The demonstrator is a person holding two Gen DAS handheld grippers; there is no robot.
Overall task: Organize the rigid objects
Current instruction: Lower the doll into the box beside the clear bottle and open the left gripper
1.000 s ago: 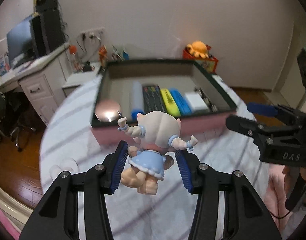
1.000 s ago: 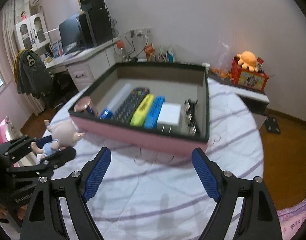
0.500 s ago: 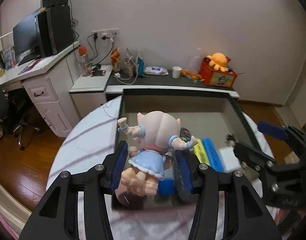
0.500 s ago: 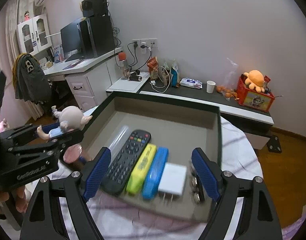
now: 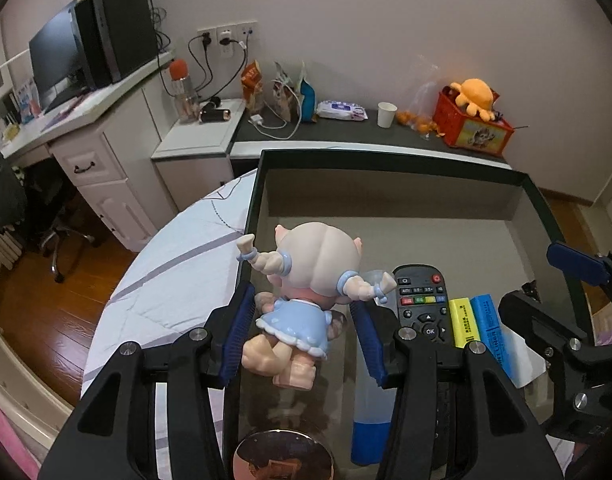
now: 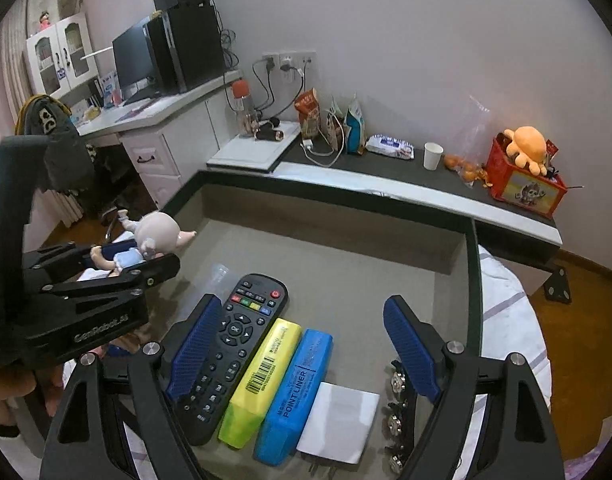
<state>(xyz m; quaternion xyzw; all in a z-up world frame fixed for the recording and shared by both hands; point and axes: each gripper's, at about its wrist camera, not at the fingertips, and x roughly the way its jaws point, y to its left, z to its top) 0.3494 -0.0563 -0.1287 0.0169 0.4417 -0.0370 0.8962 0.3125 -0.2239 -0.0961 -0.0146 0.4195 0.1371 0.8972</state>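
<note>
My left gripper (image 5: 302, 332) is shut on a small doll figurine (image 5: 306, 292) in a blue dress and holds it above the left part of the open box (image 5: 385, 158). The figurine also shows at the left of the right wrist view (image 6: 146, 244), over the box's left wall. My right gripper (image 6: 302, 344) is open and empty, hovering above the box. In the box lie a black remote (image 6: 234, 344), a yellow highlighter (image 6: 262, 376), a blue highlighter (image 6: 298, 392), a white charger (image 6: 337, 424) and a translucent tube with a blue cap (image 5: 369, 412).
The box sits on a round table with a striped white cloth (image 5: 178, 276). A round copper lid (image 5: 282, 456) lies at the box's near left. Small metal parts (image 6: 395, 408) line its right wall. A desk and a dark shelf (image 6: 405, 168) with clutter stand behind.
Both grippers moved forward and up over the box; the left one carried the figurine from in front of the box to above its left interior.
</note>
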